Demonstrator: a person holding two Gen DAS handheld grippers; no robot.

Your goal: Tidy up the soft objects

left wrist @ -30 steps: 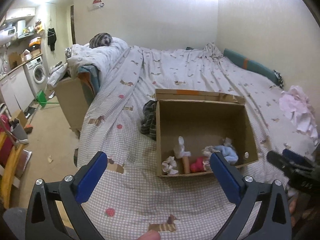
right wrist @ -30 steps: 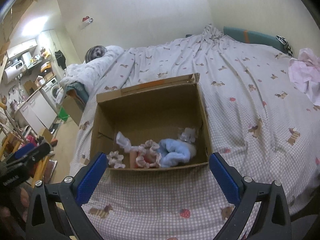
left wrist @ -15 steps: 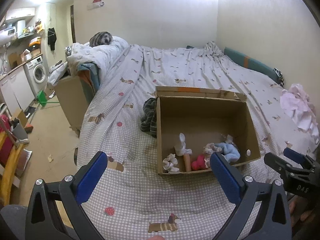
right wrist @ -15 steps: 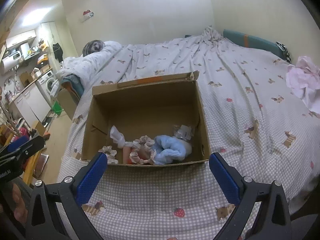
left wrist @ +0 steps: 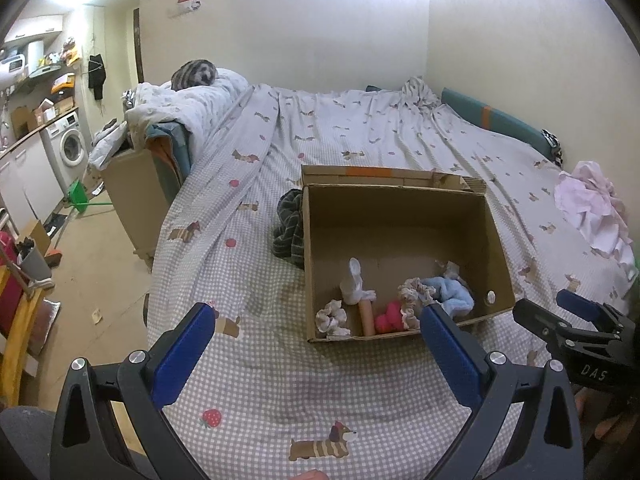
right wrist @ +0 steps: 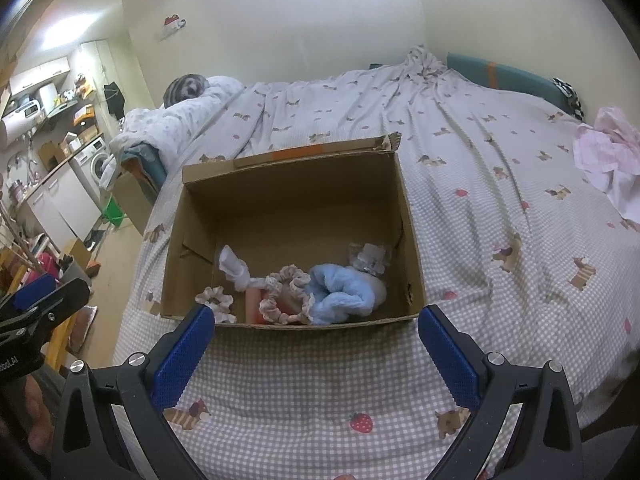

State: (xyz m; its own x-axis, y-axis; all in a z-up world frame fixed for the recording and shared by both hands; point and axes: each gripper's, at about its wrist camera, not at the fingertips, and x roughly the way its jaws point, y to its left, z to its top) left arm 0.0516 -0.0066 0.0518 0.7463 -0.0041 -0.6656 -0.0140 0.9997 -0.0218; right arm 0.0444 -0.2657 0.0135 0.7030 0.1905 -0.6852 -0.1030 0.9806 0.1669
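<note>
Both grippers, left (left wrist: 316,344) and right (right wrist: 316,344), hover with fingers spread, empty. On the checked bed (right wrist: 500,208) sits an open brown cardboard box (right wrist: 412,240); along its near wall lie a fluffy light-blue cloth (right wrist: 344,294) and frilly scrunchies (right wrist: 286,294)

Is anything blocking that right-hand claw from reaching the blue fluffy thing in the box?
Only the near wall of the cardboard box stands between the right gripper and the blue fluffy thing. The box is open on top.

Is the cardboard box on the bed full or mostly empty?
Mostly empty. The cardboard box holds a few soft items bunched along its near wall, such as the blue cloth; bare floor shows behind.
</note>
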